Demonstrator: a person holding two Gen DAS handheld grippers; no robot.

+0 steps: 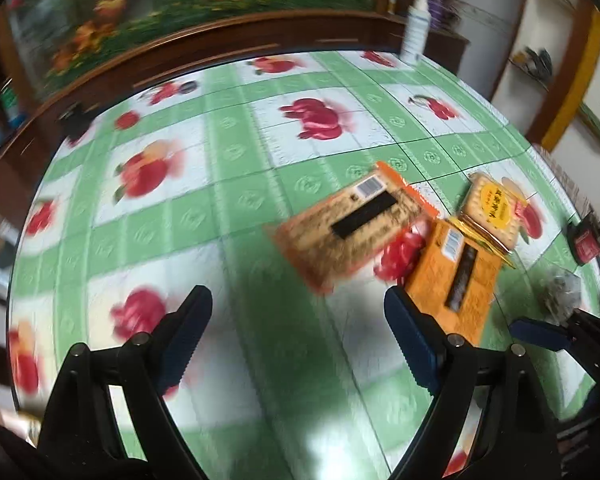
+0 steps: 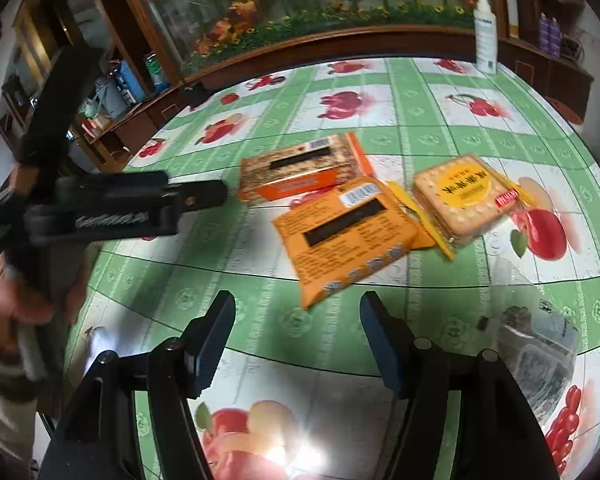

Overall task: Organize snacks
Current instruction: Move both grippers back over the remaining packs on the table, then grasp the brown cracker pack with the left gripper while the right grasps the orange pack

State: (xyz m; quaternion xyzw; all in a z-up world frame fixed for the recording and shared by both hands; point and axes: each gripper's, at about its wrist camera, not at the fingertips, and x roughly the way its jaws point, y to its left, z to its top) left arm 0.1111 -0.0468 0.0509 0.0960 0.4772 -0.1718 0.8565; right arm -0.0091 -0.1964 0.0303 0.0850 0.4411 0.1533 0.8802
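Three snack packs lie close together on the table (image 2: 420, 128), which wears a green-and-white checked oilcloth printed with red fruit. In the right wrist view the nearest orange biscuit pack (image 2: 346, 236) lies back side up, its barcode and a black strip showing, at about 12 o'clock from the right hand-held gripper (image 2: 298, 340). Behind it, toward 11 o'clock, a second orange pack (image 2: 300, 172) also shows its barcode; the near pack's far edge overlaps it. At 1 o'clock sits a clear-wrapped stack of square crackers with a yellow round label (image 2: 466, 196), just beside the near orange pack. A crumpled clear plastic bag (image 2: 536, 344) lies at 3 o'clock from the right jaws.

The right hand-held gripper's jaws stand apart at a moderate gap with only tablecloth between them. The left hand-held gripper (image 1: 300, 336) is spread wide, also with nothing between its blue pads; in the left wrist view the packs lie at 1 to 2 o'clock of it, the near orange pack just past its right finger. From the right wrist view the left tool reaches in from 9 o'clock, gripped by a hand (image 2: 28, 304) in a striped sleeve.

A white spray bottle (image 2: 486, 36) stands upright at the table's far edge, at 1 o'clock
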